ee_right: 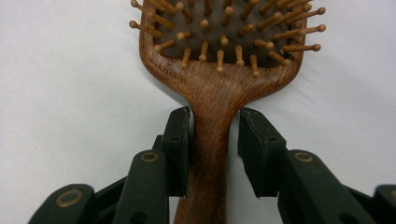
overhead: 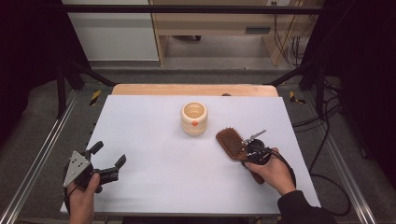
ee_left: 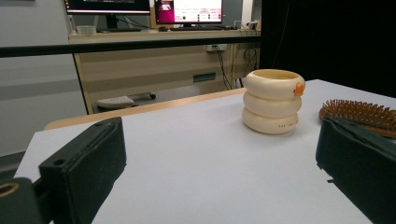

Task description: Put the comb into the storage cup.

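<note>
White paper covers the table (overhead: 154, 186), and the wooden hairbrush (overhead: 231, 143) lies on it at the right side, bristles up, with its handle pointing toward the person. A cream ringed cup (overhead: 194, 118) stands near the brush head, a little apart from it. The brush looks hard and stiff, so it should not bend when lifted. It is probably light, with more weight at the wide head. The smooth wood could be a bit slippery.

The handle (ee_right: 210, 154), just below the head, seems the best place to hold. The right gripper (ee_right: 214, 140) is held low there, with a jaw on each side of the handle. One pad touches the wood, but a small gap is seen at the other, so nothing is squeezed yet. The left gripper (overhead: 108, 161) is rested at the left edge, wide apart and empty.
</note>
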`<state>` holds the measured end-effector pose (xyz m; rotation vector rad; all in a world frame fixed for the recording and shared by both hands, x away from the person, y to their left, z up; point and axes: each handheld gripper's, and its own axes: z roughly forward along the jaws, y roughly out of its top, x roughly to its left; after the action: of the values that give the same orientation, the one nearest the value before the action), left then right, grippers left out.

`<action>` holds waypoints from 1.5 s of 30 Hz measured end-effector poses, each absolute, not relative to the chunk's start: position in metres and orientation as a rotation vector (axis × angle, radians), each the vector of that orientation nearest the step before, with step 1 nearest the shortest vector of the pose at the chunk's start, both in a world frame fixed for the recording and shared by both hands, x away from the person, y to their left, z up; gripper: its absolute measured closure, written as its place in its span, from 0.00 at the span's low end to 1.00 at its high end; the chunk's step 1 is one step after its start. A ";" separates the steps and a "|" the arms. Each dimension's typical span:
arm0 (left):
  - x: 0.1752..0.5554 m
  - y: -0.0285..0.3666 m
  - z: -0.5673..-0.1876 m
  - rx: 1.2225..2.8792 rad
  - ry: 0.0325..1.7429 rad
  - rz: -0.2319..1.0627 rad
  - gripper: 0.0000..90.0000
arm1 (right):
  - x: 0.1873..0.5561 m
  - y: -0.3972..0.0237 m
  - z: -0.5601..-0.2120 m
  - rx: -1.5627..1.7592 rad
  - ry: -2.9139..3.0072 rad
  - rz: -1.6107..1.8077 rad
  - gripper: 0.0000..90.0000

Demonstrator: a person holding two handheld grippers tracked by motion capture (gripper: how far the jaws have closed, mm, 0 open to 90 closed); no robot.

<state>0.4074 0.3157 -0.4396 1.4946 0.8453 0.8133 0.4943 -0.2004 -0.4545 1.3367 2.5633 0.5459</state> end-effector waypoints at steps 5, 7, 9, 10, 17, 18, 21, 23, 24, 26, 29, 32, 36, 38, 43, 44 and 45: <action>0.407 0.315 -0.440 1.496 0.844 0.812 0.02 | 0.494 -0.203 -0.455 1.355 2.555 0.564 0.80; 0.408 0.315 -0.440 1.497 0.843 0.812 0.02 | 0.495 -0.203 -0.455 1.368 2.551 0.573 0.80; 0.408 0.315 -0.440 1.496 0.843 0.812 0.02 | 0.495 -0.205 -0.456 1.369 2.554 0.579 0.80; 0.408 0.315 -0.440 1.497 0.842 0.812 0.02 | 0.495 -0.205 -0.456 1.373 2.550 0.582 0.80; 0.407 0.316 -0.439 1.494 0.845 0.813 0.02 | 0.493 -0.203 -0.455 1.363 2.538 0.577 0.81; 0.408 0.316 -0.440 1.491 0.847 0.813 0.02 | 0.493 -0.206 -0.455 1.362 2.530 0.604 0.81; 0.408 0.317 -0.440 1.490 0.851 0.813 0.02 | 0.491 -0.208 -0.455 1.365 2.500 0.644 0.81; 0.408 0.317 -0.440 1.493 0.854 0.811 0.02 | 0.488 -0.212 -0.452 1.369 2.473 0.697 0.81; 0.408 0.316 -0.440 1.497 0.854 0.812 0.02 | 0.484 -0.214 -0.449 1.369 2.435 0.737 0.81; 0.408 0.316 -0.440 1.497 0.855 0.812 0.02 | 0.482 -0.215 -0.447 1.366 2.425 0.759 0.81; 0.408 0.315 -0.439 1.497 0.854 0.806 0.02 | 0.474 -0.217 -0.443 1.352 2.376 0.846 0.81; 0.409 0.313 -0.440 1.500 0.857 0.792 0.02 | 0.469 -0.215 -0.438 1.329 2.343 0.931 0.81; 0.408 0.311 -0.438 1.496 0.855 0.782 0.02 | 0.465 -0.212 -0.431 1.295 2.269 1.044 0.81; 0.407 0.310 -0.437 1.505 0.858 0.776 0.02 | 0.464 -0.211 -0.429 1.282 2.243 1.091 0.81; 0.402 0.304 -0.430 1.512 0.884 0.804 0.04 | 0.461 -0.204 -0.426 1.250 2.186 1.147 0.81; 0.402 0.303 -0.428 1.511 0.892 0.811 0.04 | 0.461 -0.204 -0.426 1.250 2.186 1.147 0.81; 0.401 0.302 -0.426 1.507 0.892 0.798 0.04 | 0.461 -0.204 -0.425 1.239 2.180 1.159 0.81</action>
<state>0.4012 0.3018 -0.4260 1.5071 0.8918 0.7981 0.4607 -0.2037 -0.4253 1.2391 2.1795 1.1586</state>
